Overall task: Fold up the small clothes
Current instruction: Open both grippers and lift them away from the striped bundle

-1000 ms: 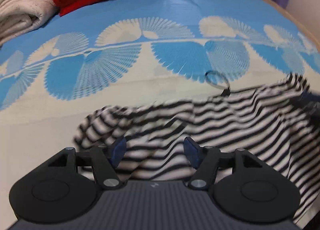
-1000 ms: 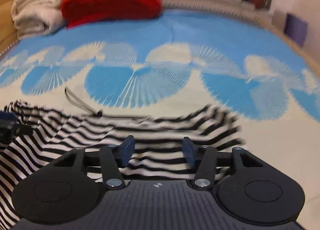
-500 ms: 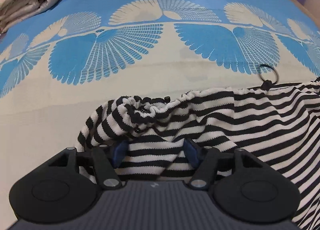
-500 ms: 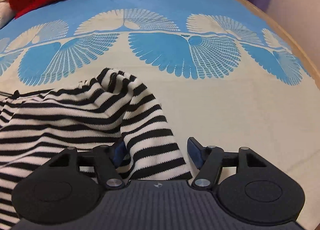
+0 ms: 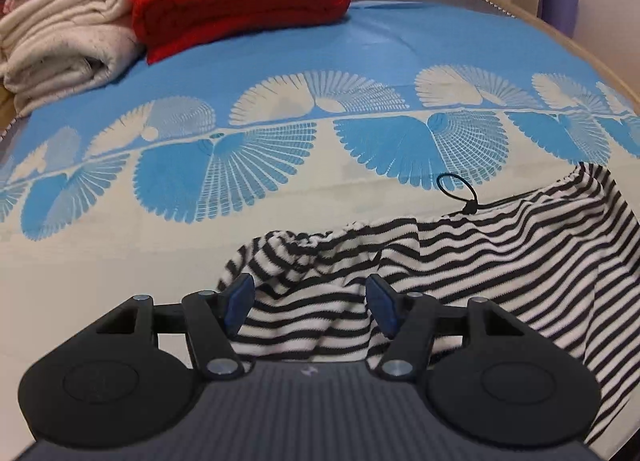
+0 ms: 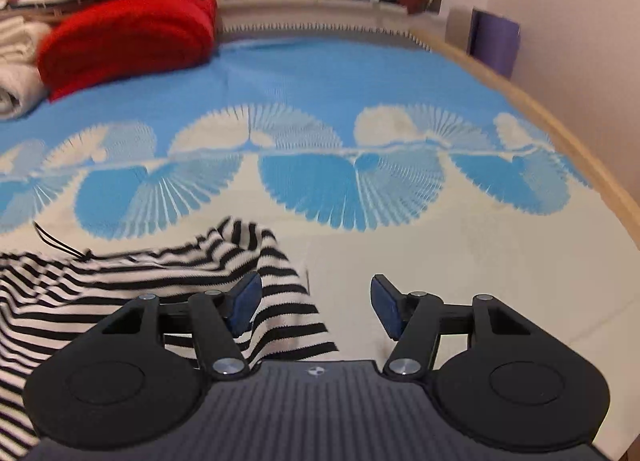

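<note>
A black-and-white striped knit garment point(image 5: 472, 261) lies rumpled on the near, cream part of a bed covered by a blue and cream spread with a fan-shell pattern point(image 5: 360, 61). In the left wrist view the left tool point(image 5: 308, 303) hangs over the garment's gathered, elastic-looking edge; its blue-padded fingers point(image 5: 239, 301) stand spread, with striped cloth lying between and beneath them, and the pads do not appear to press on it. A thin black cord with a small loop point(image 5: 458, 191) lies on the spread just beyond the garment's edge. In the right wrist view the right tool point(image 6: 316, 303) sits over the garment's other end point(image 6: 160, 285): its jaws are closing, a striped corner lies against the left pad while the right pad stands apart over bare spread, though blur makes the contact hard to judge. At the far end of the bed sit a folded red blanket point(image 5: 236, 1) and, beside it, a stack of folded cream blankets point(image 5: 60, 45).
</note>
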